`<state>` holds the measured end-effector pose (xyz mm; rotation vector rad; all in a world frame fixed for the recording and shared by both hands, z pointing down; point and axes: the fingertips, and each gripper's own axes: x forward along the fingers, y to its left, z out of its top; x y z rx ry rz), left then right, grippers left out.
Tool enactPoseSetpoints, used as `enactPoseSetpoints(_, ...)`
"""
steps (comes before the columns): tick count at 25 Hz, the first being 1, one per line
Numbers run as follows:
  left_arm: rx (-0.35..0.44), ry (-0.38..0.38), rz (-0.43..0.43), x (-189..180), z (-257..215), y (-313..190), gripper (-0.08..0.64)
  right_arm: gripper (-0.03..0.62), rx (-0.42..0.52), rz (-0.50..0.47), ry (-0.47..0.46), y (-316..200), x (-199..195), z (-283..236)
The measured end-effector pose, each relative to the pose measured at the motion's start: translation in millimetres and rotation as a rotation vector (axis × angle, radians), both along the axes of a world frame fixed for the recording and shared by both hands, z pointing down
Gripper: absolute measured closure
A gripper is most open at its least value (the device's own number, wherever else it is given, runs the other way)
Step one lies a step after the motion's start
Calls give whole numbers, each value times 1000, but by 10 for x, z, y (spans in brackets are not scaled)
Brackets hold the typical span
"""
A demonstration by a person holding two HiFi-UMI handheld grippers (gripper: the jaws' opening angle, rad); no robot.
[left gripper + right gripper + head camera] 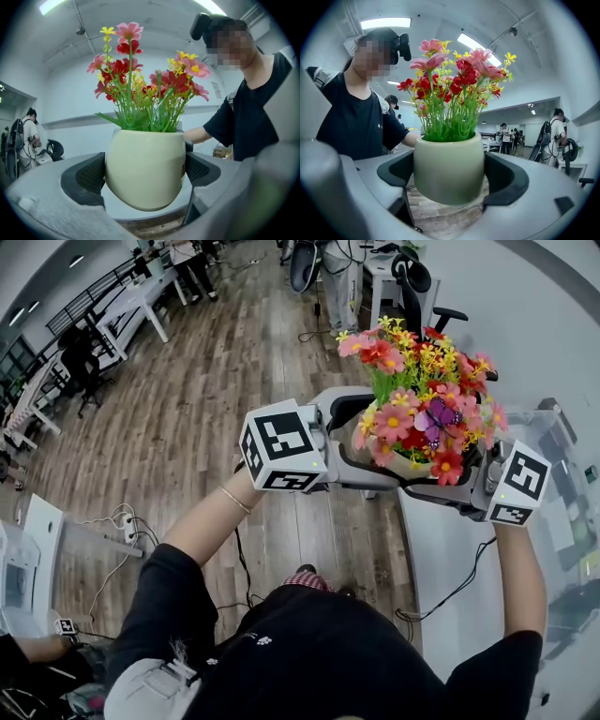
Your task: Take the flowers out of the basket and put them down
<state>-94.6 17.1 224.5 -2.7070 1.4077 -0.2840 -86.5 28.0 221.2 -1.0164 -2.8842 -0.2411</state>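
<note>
A cream pot of red, pink and yellow artificial flowers hangs in the air at chest height, over the gap between wooden floor and white table. My left gripper is shut on the pot from the left, my right gripper from the right. In the left gripper view the pot fills the space between the black pads, with the flowers upright above it. The right gripper view shows the same pot squeezed between its pads. No basket shows in any view.
A white table runs down the right side, its near edge under the pot. A black office chair stands behind. White desks line the far left of the wooden floor. Cables lie at lower left.
</note>
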Motion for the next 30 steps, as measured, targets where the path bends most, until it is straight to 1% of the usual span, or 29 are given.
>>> enactPoseSetpoints(4,-6,2,-7,44,71,-25,40,133,0,-7,10,-22,45,70)
enactPoseSetpoints(8,-2,0,5,-7,19,-26,40,133,-3,4,-1,-24,-6,17)
enactPoseSetpoints(12,6,-1,12,-46,86,-45,40,133,0,11,-6,-42,-45,84)
enactPoseSetpoints(19,11,11,19,-434,155,297,39,133,0,17,-3,299,-432,149)
enactPoseSetpoints(25,27,33,13,-957,33,635,40,133,11,11,13,634,-953,28)
enactPoseSetpoints(27,27,35,11,-1020,28,626,40,133,9,9,15,625,-1017,23)
enactPoseSetpoints(30,26,33,5,-1010,75,567,40,133,10,4,14,565,-1008,71)
